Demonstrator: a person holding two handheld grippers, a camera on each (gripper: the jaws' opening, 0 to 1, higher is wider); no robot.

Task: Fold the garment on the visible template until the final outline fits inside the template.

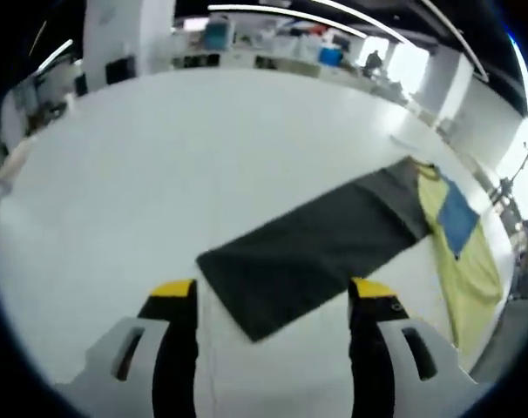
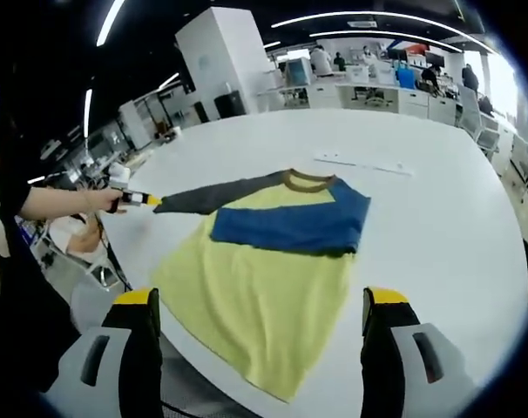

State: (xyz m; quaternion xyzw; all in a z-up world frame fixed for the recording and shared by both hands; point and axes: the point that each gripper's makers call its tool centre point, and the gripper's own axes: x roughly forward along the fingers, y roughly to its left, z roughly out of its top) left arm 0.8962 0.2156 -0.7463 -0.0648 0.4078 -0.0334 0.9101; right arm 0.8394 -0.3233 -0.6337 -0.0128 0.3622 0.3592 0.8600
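1. Garment [image 2: 273,261]: yellow long-sleeve shirt with blue and grey sleeves, flat on the white table [image 2: 438,174]. Blue sleeve [image 2: 290,225] is folded across the chest; grey sleeve [image 1: 312,248] is stretched straight out sideways.
2. Left gripper [image 1: 273,300]: jaws apart, holding nothing, hanging over the grey cuff end.
3. Right gripper [image 2: 260,305]: jaws spread, empty, above the yellow hem.
4. Handling guess: light, limp knit that will sag and drag. Pinch the cuff edge, lift low, lay it across the body.
5. Can't make out the template outline.
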